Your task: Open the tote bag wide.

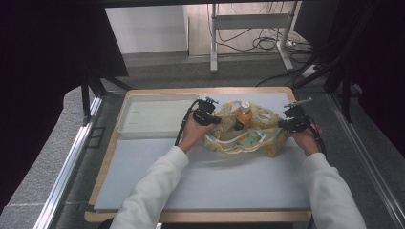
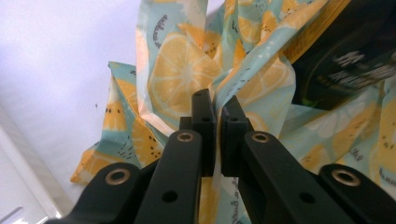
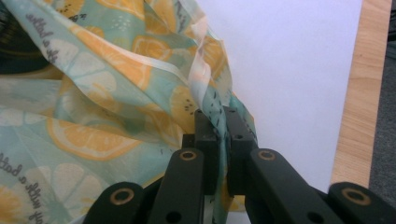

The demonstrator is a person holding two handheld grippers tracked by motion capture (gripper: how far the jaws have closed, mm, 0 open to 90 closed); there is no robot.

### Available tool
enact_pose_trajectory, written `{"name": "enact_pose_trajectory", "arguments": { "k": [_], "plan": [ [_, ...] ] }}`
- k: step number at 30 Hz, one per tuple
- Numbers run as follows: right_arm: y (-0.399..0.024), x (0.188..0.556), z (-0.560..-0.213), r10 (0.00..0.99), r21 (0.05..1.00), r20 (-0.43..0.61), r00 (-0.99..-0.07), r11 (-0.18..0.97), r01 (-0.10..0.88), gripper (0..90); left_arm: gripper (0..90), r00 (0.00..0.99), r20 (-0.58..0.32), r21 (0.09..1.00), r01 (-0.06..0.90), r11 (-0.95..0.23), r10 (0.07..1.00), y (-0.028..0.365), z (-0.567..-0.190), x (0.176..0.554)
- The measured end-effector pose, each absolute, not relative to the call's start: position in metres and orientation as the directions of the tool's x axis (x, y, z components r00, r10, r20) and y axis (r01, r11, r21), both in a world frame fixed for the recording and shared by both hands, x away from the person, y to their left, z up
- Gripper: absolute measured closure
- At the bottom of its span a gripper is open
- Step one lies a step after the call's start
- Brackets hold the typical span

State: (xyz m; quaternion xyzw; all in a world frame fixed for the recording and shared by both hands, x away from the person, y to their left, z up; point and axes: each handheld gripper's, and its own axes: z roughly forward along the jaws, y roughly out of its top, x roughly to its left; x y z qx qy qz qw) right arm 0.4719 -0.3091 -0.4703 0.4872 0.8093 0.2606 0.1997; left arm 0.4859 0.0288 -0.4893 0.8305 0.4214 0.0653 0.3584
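On the desk point(image 1: 143, 181), the left tool point(image 1: 216, 119) and the right tool point(image 1: 282, 125) each pinch the rim of the fruit-print bag point(image 1: 248, 136), jaws nearly closed; a bottle point(image 1: 244, 113) stands inside.

There are two grippers, the left gripper point(image 1: 216, 119) and the right gripper point(image 1: 282, 124). There is one bag point(image 1: 248, 138) with orange slices on it in the middle, one bottle point(image 1: 243, 114) inside it, and one white tray point(image 1: 153, 117) at the left

White long sleeves point(image 1: 157, 186); black grippers, brass-ringed screw holes on fingers point(image 2: 205, 126), black trailing cables
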Motion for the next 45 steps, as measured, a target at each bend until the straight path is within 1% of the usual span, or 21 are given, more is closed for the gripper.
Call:
{"name": "enact_pose_trajectory", "arguments": {
  "k": [7,16,23,25,27,28,29,32,34,35,37,39,42,43,45],
  "plan": [
    [-0.316,0.474,-0.487,0.892,0.6,-0.055,-0.448,0.388,0.7,86.1,87.4,0.643,-0.186,0.636,0.655,-0.408,0.742,0.022,-0.504,0.484],
    [-0.322,0.47,-0.481,0.892,0.616,-0.027,-0.451,0.37,0.695,85.4,87.2,0.646,-0.18,0.631,0.655,-0.417,0.742,0.021,-0.506,0.483],
    [-0.321,0.468,-0.488,0.889,0.6,-0.02,-0.457,0.376,0.706,84.6,86.8,0.65,-0.178,0.625,0.654,-0.426,0.739,0.02,-0.508,0.483],
    [-0.322,0.468,-0.488,0.891,0.595,-0.014,-0.454,0.373,0.712,81.9,85.7,0.652,-0.181,0.627,0.653,-0.425,0.736,0.02,-0.508,0.482],
    [-0.323,0.468,-0.487,0.893,0.595,-0.025,-0.449,0.374,0.711,77.4,82.5,0.652,-0.18,0.637,0.648,-0.418,0.736,0.021,-0.506,0.481],
    [-0.323,0.468,-0.485,0.895,0.6,-0.029,-0.446,0.373,0.708,75.3,79.5,0.653,-0.176,0.647,0.64,-0.414,0.736,0.021,-0.504,0.48],
    [-0.324,0.467,-0.483,0.898,0.608,-0.029,-0.44,0.365,0.705,71.0,75.3,0.656,-0.171,0.654,0.634,-0.413,0.736,0.021,-0.502,0.479],
    [-0.326,0.463,-0.475,0.905,0.635,-0.036,-0.424,0.348,0.69,55.4,64.1,0.663,-0.155,0.688,0.604,-0.402,0.732,0.023,-0.493,0.474],
    [-0.327,0.458,-0.468,0.91,0.657,-0.032,-0.413,0.331,0.678,47.1,55.1,0.666,-0.165,0.712,0.591,-0.38,0.728,0.026,-0.484,0.47],
    [-0.327,0.456,-0.464,0.913,0.669,-0.025,-0.408,0.319,0.671,44.7,51.6,0.667,-0.167,0.718,0.587,-0.374,0.726,0.027,-0.482,0.469],
    [-0.328,0.451,-0.456,0.914,0.69,-0.027,-0.405,0.31,0.654,40.2,47.5,0.673,-0.175,0.732,0.577,-0.362,0.719,0.031,-0.474,0.465],
    [-0.329,0.446,-0.448,0.915,0.71,-0.039,-0.402,0.309,0.633,37.1,45.7,0.675,-0.185,0.749,0.567,-0.342,0.714,0.035,-0.467,0.461],
    [-0.329,0.438,-0.437,0.915,0.739,-0.033,-0.401,0.293,0.607,36.7,47.4,0.689,-0.179,0.766,0.545,-0.34,0.702,0.04,-0.458,0.455],
    [-0.328,0.435,-0.432,0.913,0.747,-0.033,-0.406,0.292,0.597,38.1,50.0,0.696,-0.174,0.774,0.534,-0.341,0.696,0.041,-0.454,0.452],
    [-0.325,0.428,-0.423,0.905,0.769,-0.031,-0.425,0.294,0.568,43.6,55.3,0.711,-0.169,0.779,0.521,-0.349,0.682,0.042,-0.45,0.449]
  ]
}}
